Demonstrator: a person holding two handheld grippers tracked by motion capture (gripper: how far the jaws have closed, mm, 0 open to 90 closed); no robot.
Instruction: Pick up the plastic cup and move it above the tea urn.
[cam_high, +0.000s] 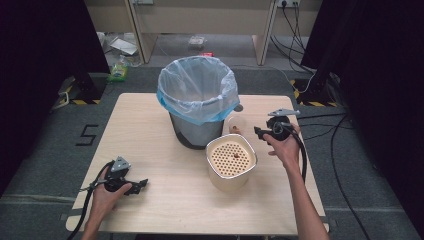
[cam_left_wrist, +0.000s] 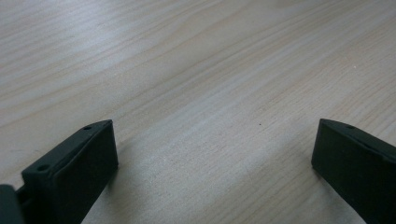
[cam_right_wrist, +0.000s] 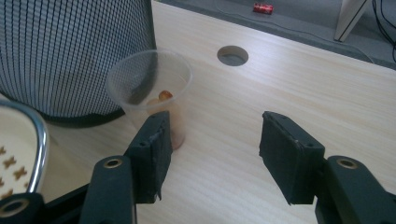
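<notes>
The right gripper (cam_right_wrist: 212, 156), fingers apart around nothing, nears a clear plastic cup (cam_right_wrist: 152, 91) beside the mesh bin (cam_right_wrist: 74, 56) on the pale wooden surface (cam_right_wrist: 289, 88); a clumsy approach could topple it.

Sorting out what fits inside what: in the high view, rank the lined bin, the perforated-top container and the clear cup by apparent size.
1. Lined bin, largest.
2. Perforated-top container, clearly smaller.
3. Clear cup, smallest, though the container partly hides it.
</notes>
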